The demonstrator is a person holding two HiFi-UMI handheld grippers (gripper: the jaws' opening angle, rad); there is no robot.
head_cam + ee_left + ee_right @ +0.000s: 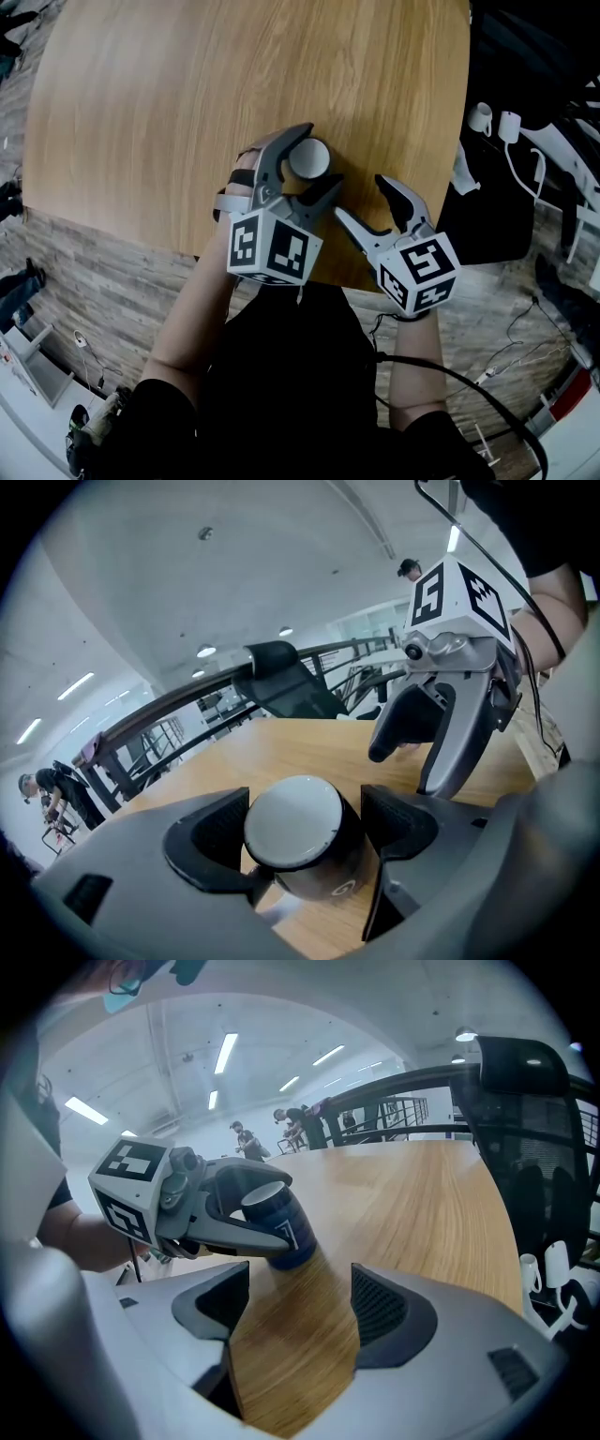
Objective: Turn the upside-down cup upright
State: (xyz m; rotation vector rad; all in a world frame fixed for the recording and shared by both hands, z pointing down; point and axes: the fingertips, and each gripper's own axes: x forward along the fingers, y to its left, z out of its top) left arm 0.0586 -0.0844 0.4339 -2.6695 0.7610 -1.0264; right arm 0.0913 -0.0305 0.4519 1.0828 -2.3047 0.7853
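The left claw [302, 836] pinches the cup [309, 157] between its pads. The cup is base-up and slightly tilted, rim on the wooden surface [234, 75]. The right claw [298, 1309] is spread and empty, at 4 o'clock from the cup.

- left claw [322, 152] clamped round cup [307, 159], pale end facing up, at surface's [187, 103] 6 o'clock edge
- right claw [361, 197] at cup's 4 o'clock, jaws apart, empty
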